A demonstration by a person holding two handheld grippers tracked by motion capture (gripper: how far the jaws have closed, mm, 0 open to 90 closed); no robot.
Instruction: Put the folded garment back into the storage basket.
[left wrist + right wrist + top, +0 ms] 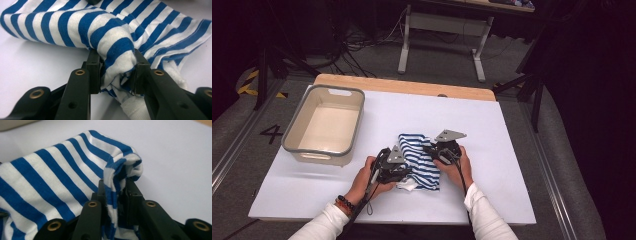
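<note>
A blue-and-white striped cloth (418, 159) lies bunched in the middle of the white table (492, 130). My left gripper (404, 172) pinches the cloth's left side; in the left gripper view a thick fold of the striped cloth (110, 37) is squeezed between the black jaws of that gripper (115, 72). My right gripper (432, 150) holds the cloth's right side. In the right gripper view a thin folded edge of the cloth (57, 175) runs down between the jaws of that gripper (115, 192), which are shut on it.
A beige tub with a grey rim (294, 131) stands empty at the table's left, close to my left hand. A wooden strip (402, 85) edges the table's far side. Beyond it are desk legs (404, 45) and cables on the floor.
</note>
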